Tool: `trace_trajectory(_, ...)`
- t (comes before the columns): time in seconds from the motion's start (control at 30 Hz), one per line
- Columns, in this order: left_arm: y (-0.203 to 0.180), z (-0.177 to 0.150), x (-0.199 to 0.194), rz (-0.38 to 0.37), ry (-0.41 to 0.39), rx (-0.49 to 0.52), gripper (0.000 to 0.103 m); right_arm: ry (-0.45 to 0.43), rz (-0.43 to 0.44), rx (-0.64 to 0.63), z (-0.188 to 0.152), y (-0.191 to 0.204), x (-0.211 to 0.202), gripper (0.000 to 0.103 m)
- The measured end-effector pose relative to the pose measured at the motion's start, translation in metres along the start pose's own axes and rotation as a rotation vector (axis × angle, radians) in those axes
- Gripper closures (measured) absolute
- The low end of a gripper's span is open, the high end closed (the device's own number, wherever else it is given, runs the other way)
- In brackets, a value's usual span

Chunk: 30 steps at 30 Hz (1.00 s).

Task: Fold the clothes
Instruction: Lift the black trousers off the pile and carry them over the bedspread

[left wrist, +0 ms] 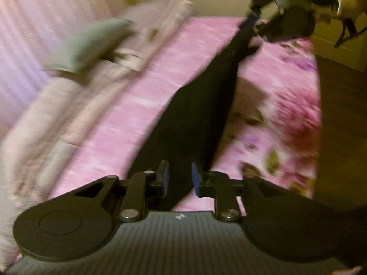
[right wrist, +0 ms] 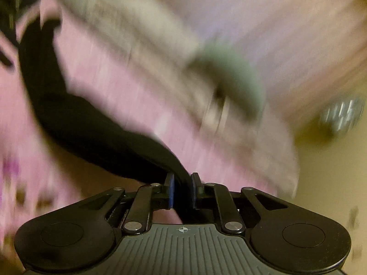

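Observation:
A black garment [left wrist: 201, 105] hangs stretched above the pink bed sheet [left wrist: 128, 119], held at both ends. My left gripper [left wrist: 180, 178] is shut on its near end, blue pads on either side of the cloth. My right gripper [left wrist: 250, 23] shows at the top of the left wrist view, gripping the far end. In the right wrist view the right gripper [right wrist: 182, 190] is shut on the black garment [right wrist: 91, 123], which runs away to the upper left. Both views are blurred by motion.
A folded pale pink blanket [left wrist: 68, 105] with a grey-green cloth [left wrist: 87, 43] on it lies along the far side of the bed. The sheet has a floral print [left wrist: 291, 123] near the bed's edge. Dark wooden floor [left wrist: 339, 119] lies to the right.

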State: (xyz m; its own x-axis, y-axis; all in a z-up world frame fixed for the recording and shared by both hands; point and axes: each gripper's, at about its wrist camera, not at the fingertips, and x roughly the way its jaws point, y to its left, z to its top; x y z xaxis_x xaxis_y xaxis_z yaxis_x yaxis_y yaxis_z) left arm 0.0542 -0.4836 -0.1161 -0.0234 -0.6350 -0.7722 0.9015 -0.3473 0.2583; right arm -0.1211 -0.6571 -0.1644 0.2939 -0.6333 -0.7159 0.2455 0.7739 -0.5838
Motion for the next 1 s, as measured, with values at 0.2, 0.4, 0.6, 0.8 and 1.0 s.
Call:
trace_trajectory(0.2,0.012,-0.027,0.016,-0.098,0.060,-0.006,0.064,0.170,0.066,0.261,-0.083,-0.006,-0.007,0.019)
trace_trajectory(0.4,0.039,-0.017,0.072,-0.038,0.101,0.006,0.052,0.150,0.131,0.387,-0.068,-0.014,0.005,0.019)
trace_trajectory(0.6,0.074,0.000,0.144,0.025,0.152,-0.010,0.043,0.128,0.253,0.429,-0.065,-0.065,0.075,0.019)
trace_trajectory(0.8,0.109,0.017,0.225,0.021,0.232,-0.129,0.037,0.092,0.456,0.287,-0.059,-0.100,0.180,0.019)
trace_trajectory(1.0,0.138,0.014,0.298,-0.038,0.345,-0.184,0.034,0.086,0.634,0.099,-0.057,-0.108,0.260,0.019)
